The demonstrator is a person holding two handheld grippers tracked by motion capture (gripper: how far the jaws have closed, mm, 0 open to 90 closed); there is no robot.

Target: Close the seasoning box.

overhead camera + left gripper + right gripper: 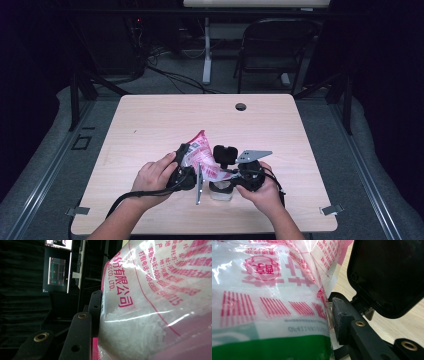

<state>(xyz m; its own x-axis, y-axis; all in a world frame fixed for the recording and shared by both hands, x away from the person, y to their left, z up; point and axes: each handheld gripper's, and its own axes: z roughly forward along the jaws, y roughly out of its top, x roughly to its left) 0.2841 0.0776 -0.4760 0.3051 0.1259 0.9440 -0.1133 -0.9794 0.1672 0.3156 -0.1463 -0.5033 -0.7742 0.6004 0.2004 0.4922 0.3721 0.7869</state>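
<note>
A clear plastic bag (202, 155) with pink print and white grains inside is held up above the table's (150, 125) front middle, between both grippers. My left gripper (191, 161) grips its left side; in the left gripper view one black finger (96, 307) presses flat on the bag (155, 302), and the other is hidden behind it. My right gripper (221, 171) holds the bag's right side. In the right gripper view the bag (269, 297), with a green band at its base, lies against one pad (339, 315); its other jaw is hidden.
A small pale tub (220, 193) sits on the table under the right gripper. A black rounded panel (384, 277) stands close beyond the right jaw. The table has a cable hole (240, 106) at the back. A folding chair (275, 45) stands behind the table.
</note>
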